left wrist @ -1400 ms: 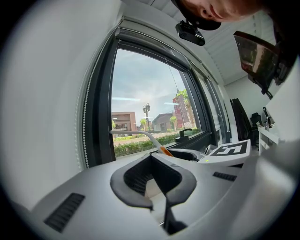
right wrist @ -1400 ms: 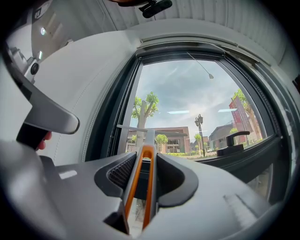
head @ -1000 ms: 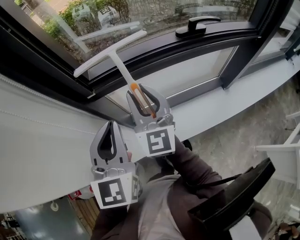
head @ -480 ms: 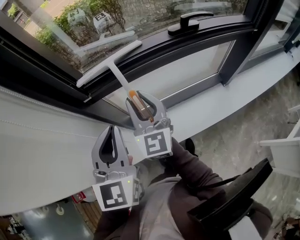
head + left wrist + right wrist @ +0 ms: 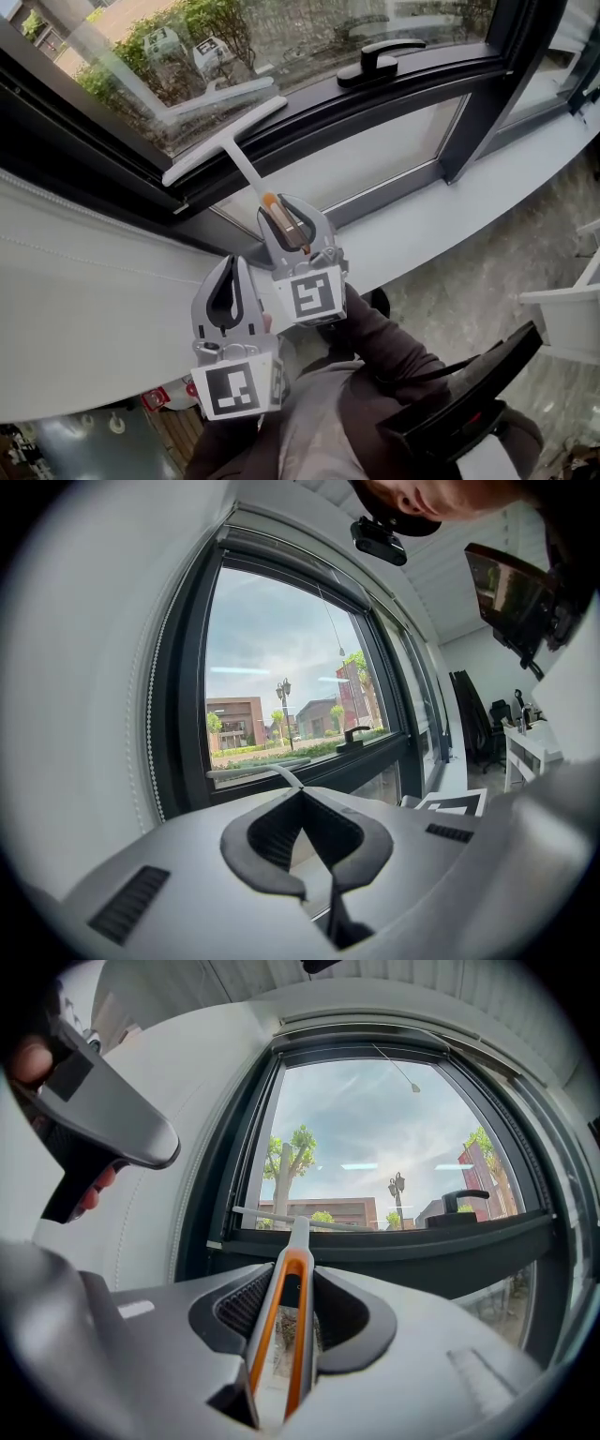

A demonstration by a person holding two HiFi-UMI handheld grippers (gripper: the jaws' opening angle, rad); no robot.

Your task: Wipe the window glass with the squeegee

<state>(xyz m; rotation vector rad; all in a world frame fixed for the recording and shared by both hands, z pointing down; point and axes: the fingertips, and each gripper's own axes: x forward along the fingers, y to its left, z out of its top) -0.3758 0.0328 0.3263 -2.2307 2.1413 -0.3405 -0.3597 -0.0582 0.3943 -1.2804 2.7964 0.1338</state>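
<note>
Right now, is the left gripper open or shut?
Shut. The left gripper has its jaw tips meeting in its own view, with nothing between them.

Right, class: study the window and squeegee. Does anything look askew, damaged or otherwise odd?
Nothing stands out. The squeegee has its blade low on the glass, in line with the frame, and its handle is gripped straight in the right tongs. The left tongs are shut, empty. No cracks or spills show.
</note>
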